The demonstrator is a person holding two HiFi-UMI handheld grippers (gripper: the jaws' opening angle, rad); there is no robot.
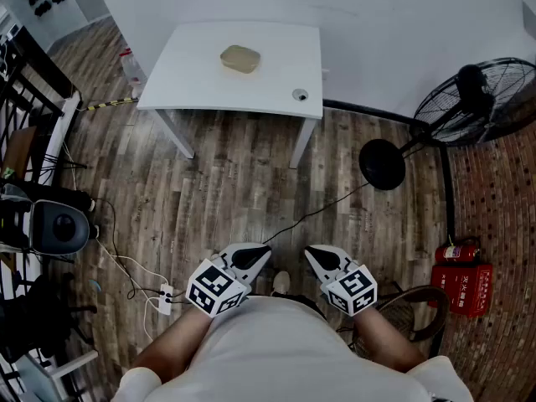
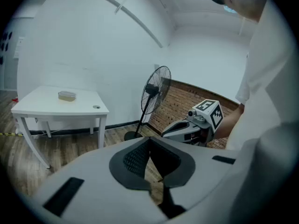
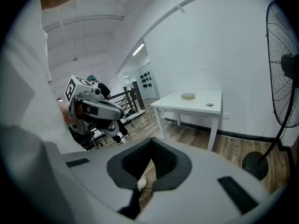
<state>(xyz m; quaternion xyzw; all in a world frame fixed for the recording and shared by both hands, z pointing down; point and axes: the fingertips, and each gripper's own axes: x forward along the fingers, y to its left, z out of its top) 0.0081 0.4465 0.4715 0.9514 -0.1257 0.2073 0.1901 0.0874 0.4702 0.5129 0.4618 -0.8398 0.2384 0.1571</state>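
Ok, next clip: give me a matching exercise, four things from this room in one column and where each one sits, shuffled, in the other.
Things:
1. flat tan oval object
2. black pedestal fan
3. red fire-extinguisher box
4. white power strip

Places:
A. on the wood floor, beside the left gripper
B. on the brick-patterned floor
C. on the white square table
D. round base on the wood floor, off to the side of the table

Pairs: 1-C, 2-D, 3-B, 4-A
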